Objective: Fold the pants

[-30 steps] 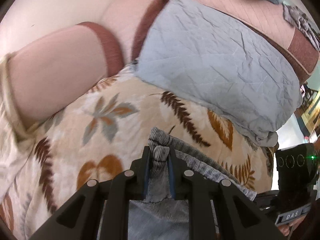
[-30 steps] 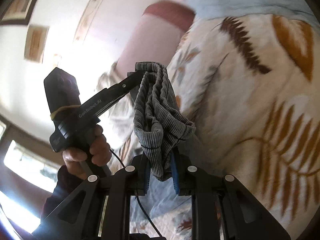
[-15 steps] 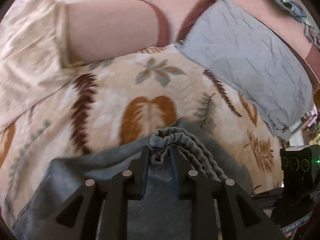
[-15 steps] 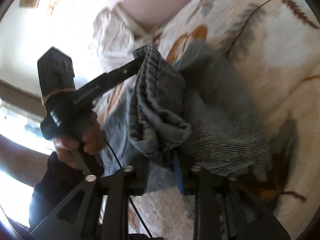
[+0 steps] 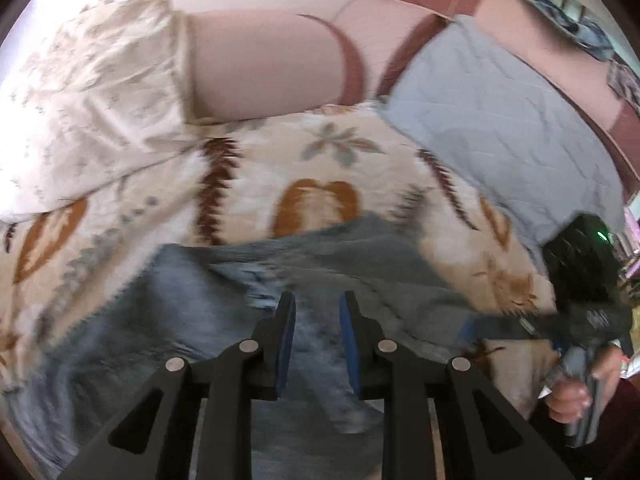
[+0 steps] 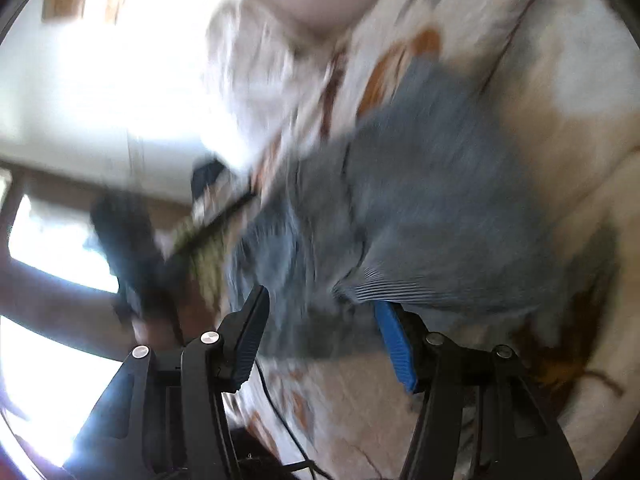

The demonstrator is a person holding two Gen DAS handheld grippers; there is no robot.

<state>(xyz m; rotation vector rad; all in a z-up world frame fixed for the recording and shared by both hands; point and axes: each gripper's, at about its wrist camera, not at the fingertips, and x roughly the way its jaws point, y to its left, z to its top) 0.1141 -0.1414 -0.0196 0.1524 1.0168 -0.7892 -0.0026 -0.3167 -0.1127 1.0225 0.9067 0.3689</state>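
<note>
Gaping wide, right tool and narrower left tool hover empty over pants.

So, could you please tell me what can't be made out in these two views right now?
- Left wrist view: the near part of the pants is hidden behind the left hand-held gripper and cut off by the bottom edge.
- Left wrist view: the right hand-held gripper is smeared by motion blur, so its opening is unreadable there.
- Right wrist view: heavy blur hides the pants' folds and edges.
- Right wrist view: window glare washes out the left side.
</note>
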